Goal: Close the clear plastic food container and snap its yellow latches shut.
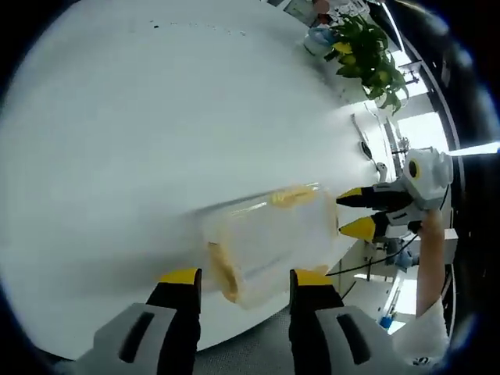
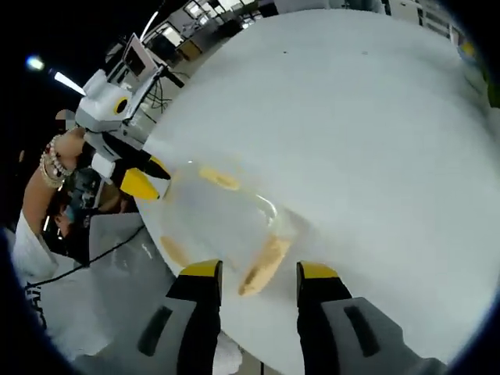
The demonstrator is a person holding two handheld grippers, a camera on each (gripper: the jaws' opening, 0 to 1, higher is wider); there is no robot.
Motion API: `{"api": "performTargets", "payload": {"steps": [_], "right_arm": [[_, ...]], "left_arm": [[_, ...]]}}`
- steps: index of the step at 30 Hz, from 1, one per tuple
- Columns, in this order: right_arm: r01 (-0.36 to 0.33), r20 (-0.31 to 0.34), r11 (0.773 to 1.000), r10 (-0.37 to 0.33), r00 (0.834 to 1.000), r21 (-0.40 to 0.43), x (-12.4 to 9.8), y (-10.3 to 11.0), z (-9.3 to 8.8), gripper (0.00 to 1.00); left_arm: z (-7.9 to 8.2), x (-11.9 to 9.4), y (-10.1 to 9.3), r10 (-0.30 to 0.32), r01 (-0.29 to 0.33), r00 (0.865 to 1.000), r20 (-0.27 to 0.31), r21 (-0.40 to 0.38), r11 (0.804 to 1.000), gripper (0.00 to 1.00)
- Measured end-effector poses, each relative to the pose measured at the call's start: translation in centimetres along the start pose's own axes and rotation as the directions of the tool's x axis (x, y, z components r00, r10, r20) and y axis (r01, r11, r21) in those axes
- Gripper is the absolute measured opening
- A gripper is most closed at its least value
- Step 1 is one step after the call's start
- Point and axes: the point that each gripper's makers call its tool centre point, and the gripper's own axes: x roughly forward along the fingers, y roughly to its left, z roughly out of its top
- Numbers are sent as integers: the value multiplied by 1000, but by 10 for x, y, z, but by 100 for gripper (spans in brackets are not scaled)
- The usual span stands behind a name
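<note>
One container [image 1: 269, 242] — three yellow latches [image 2: 264, 266] — one plant [image 1: 367, 51].

The left gripper view looks from the bench's [image 1: 156, 117] near edge, close over the clear container [image 1: 269, 238], with the right hand-held gripper [image 1: 355, 212] opposite. The right gripper view faces back across the same container [image 2: 234, 215] and white bench [image 2: 375, 117], close in, meeting the left hand-held gripper [image 2: 148, 178]

No text, label, brand, number or sign can be read in either gripper view.
</note>
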Motion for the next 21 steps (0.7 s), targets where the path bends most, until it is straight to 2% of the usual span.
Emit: {"api": "performTargets", "payload": {"steps": [5, 13, 15, 21], "right_arm": [[-18, -4, 998, 18, 1000, 59, 4, 0, -1, 33], [-37, -24, 996, 39, 999, 81, 10, 5, -7, 31], [-59, -19, 993, 62, 998, 101, 11, 10, -7, 27], [-46, -31, 993, 50, 998, 110, 10, 8, -8, 27]], "left_arm": [[-4, 7, 0, 9, -10, 1000, -20, -13, 1000, 37], [-5, 15, -6, -5, 4, 1000, -31, -31, 1000, 36], [-5, 16, -6, 1, -2, 999, -35, -29, 1000, 36], [-4, 16, -3, 21, -23, 999, -40, -40, 999, 32]]}}
